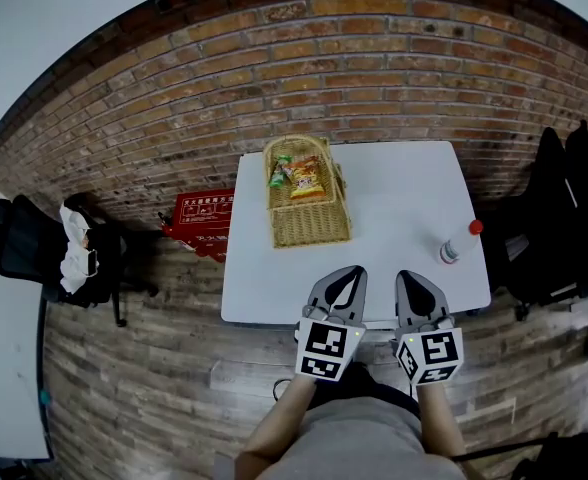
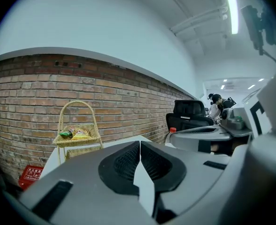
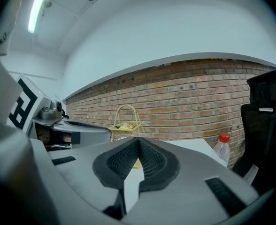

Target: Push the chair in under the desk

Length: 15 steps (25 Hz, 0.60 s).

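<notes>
I count one desk (image 1: 394, 228), one basket (image 1: 314, 236), one bottle (image 1: 457, 243) and two black chairs. My left gripper (image 1: 351, 270) and right gripper (image 1: 410, 275) both have their fingers pressed together on nothing. They sit side by side, pointing forward over the desk's near edge. The left chair (image 1: 24, 243) stands well left of them and the right chair (image 1: 559, 218) well right, both outside the desk.

We log: basket (image 1: 309, 220) on tabletop (image 1: 394, 268), toward its far left | snack packets (image 1: 300, 176) in basket | bottle (image 1: 457, 243) on tabletop near right edge | crate (image 1: 200, 218) on floor (image 1: 154, 368) left of tabletop, against wall (image 1: 374, 68) behind | chair (image 1: 29, 248) far left | chairs (image 1: 564, 218) right of tabletop
</notes>
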Motion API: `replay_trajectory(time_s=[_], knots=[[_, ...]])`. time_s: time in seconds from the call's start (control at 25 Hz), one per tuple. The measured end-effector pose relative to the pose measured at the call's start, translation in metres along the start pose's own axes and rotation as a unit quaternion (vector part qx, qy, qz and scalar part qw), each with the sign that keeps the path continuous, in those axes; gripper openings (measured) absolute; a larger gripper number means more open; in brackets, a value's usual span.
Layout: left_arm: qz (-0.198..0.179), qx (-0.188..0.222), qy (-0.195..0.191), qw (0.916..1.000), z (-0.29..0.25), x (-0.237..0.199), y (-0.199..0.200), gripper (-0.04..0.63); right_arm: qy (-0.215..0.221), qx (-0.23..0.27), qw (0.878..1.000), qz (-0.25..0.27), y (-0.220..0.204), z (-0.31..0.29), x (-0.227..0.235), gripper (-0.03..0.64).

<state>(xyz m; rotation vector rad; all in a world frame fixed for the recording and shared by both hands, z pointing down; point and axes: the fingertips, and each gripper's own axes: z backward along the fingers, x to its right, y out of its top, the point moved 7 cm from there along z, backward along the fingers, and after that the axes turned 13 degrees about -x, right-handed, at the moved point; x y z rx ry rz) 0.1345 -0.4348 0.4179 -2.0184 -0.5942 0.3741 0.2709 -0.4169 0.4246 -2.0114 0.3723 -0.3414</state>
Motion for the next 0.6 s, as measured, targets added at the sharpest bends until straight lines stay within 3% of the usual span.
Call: replay_trajectory(time_s=[0.6], knots=[[-0.008,-0.007,-0.016,0.9998,-0.0086,0.0033,0.0029,0.018,-0.001,-0.001,1.000,0.008,0.0030,-0.0044,0.0024,0.015]])
